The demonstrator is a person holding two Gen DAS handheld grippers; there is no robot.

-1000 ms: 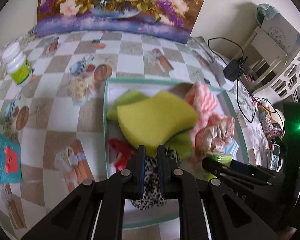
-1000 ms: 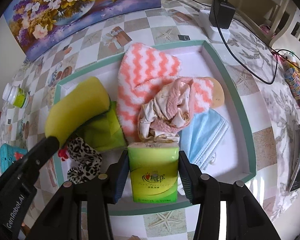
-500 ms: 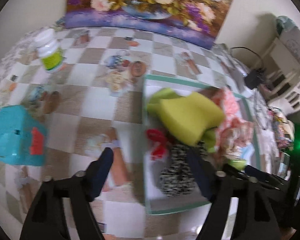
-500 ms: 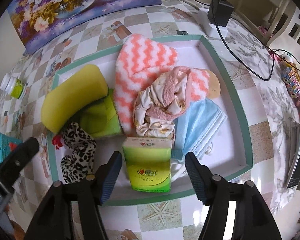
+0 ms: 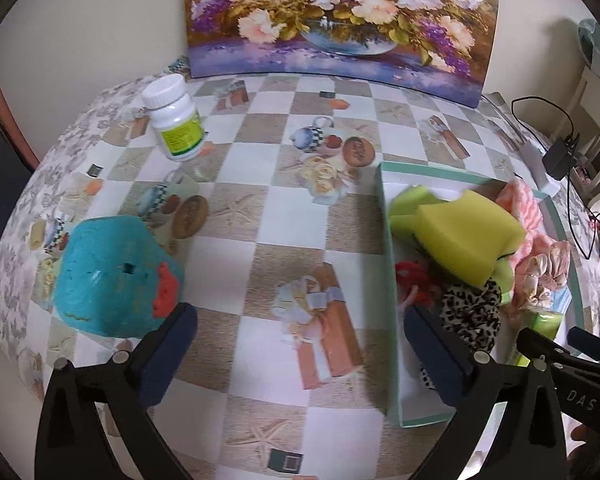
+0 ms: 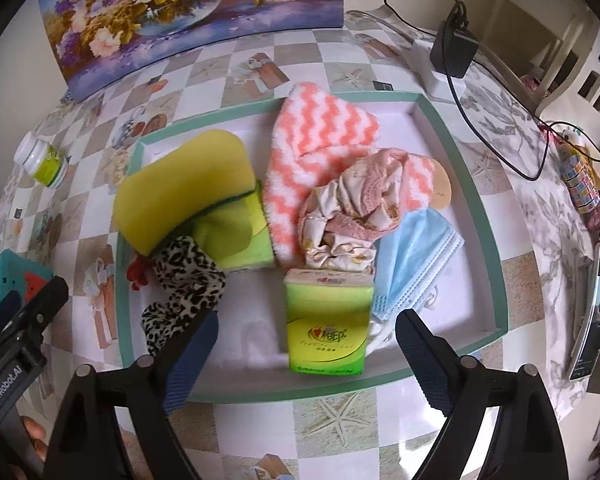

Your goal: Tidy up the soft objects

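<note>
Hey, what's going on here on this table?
A person with a gripper in each hand is sorting soft things into a green-rimmed tray. The right gripper is opening over a green tissue pack, which lies free in the tray. The left gripper is opening over bare tablecloth, holding nothing. In the tray lie a yellow sponge, a leopard-print scrunchie, a zigzag cloth and a blue face mask.

Both wrist views look steeply down, close; share tray [image 5: 385,216] [image 6: 476,208], left view offset leftward.
</note>
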